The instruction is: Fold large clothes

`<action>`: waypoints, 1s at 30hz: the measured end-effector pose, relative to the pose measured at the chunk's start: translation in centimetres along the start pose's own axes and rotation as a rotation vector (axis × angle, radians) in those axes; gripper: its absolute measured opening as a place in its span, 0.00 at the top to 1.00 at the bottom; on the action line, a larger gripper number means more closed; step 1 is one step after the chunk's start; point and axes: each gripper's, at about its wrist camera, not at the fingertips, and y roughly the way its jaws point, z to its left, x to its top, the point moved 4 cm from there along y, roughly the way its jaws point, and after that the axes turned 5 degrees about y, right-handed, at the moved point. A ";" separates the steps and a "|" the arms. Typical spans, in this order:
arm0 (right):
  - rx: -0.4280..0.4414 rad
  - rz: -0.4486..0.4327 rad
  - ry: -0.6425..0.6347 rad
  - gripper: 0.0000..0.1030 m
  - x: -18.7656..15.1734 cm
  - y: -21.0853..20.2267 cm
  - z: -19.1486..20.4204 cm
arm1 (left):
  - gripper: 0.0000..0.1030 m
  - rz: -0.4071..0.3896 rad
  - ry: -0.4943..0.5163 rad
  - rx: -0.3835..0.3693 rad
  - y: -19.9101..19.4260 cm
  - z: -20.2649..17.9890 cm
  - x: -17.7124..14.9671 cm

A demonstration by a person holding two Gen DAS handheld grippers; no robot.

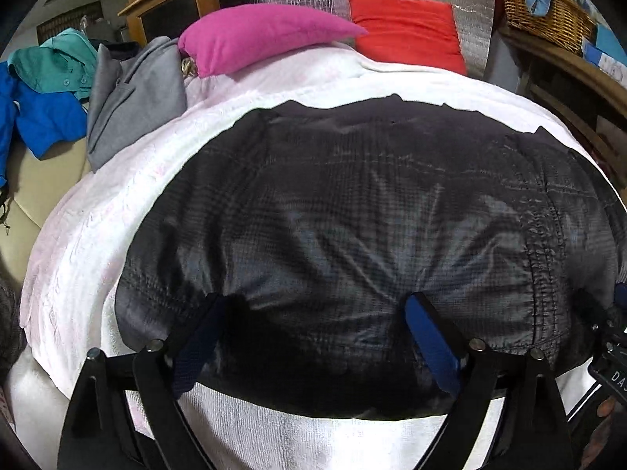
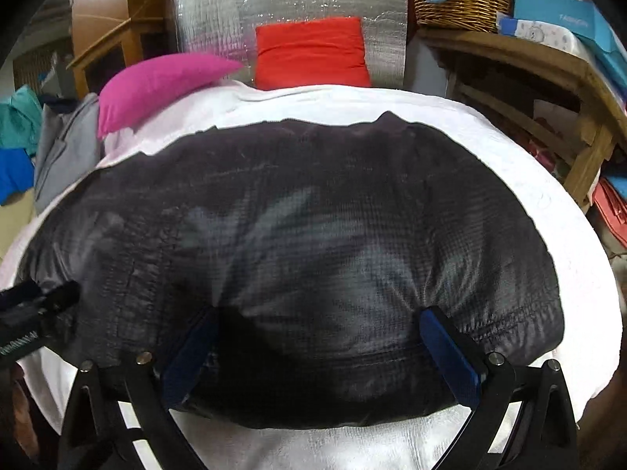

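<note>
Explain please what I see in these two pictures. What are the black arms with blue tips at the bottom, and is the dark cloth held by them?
There is no robot here. A person holds a two-finger claw in each hand, and a wide-angle camera on each claw looks forward along its fingers. One picture comes from the left claw, the other from the right claw. The blue tips are the pads on the fingers.

A black puffy jacket lies spread on a white blanket. Both claws stand wide open over its near edge, fingers pressing into the fabric; nothing is pinched or lifted.

Behind are a pink pillow and a red pillow. At the left lie a grey garment, a teal one and a blue one. A wicker basket stands on a shelf at the right.
</note>
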 end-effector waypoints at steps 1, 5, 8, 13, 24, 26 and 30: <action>-0.002 0.005 0.001 0.00 0.1 0.0 0.0 | 0.05 0.004 0.000 0.000 0.2 0.1 0.0; 0.008 0.017 0.016 0.00 0.4 -1.0 -0.5 | 0.05 0.017 -0.012 -0.008 -0.4 0.5 0.3; 0.014 -0.027 0.069 0.00 1.0 -2.9 -1.9 | 0.06 -0.008 -0.037 -0.007 -1.5 1.2 0.6; -0.032 -0.008 0.104 0.00 1.4 -2.3 -4.2 | 0.06 0.014 -0.072 -0.006 -1.6 2.3 0.2; 0.011 -0.038 0.066 0.00 1.9 -6.3 -2.4 | 0.06 -0.052 -0.072 -0.033 -5.0 2.0 0.9; 0.033 -0.047 0.046 0.00 1.6 -7.5 -1.6 | 0.06 -0.061 -0.076 -0.044 -5.7 2.0 1.1; 0.062 -0.068 0.015 0.00 0.9 -9.5 -0.4 | 0.06 -0.074 -0.079 -0.047 -6.5 2.0 1.3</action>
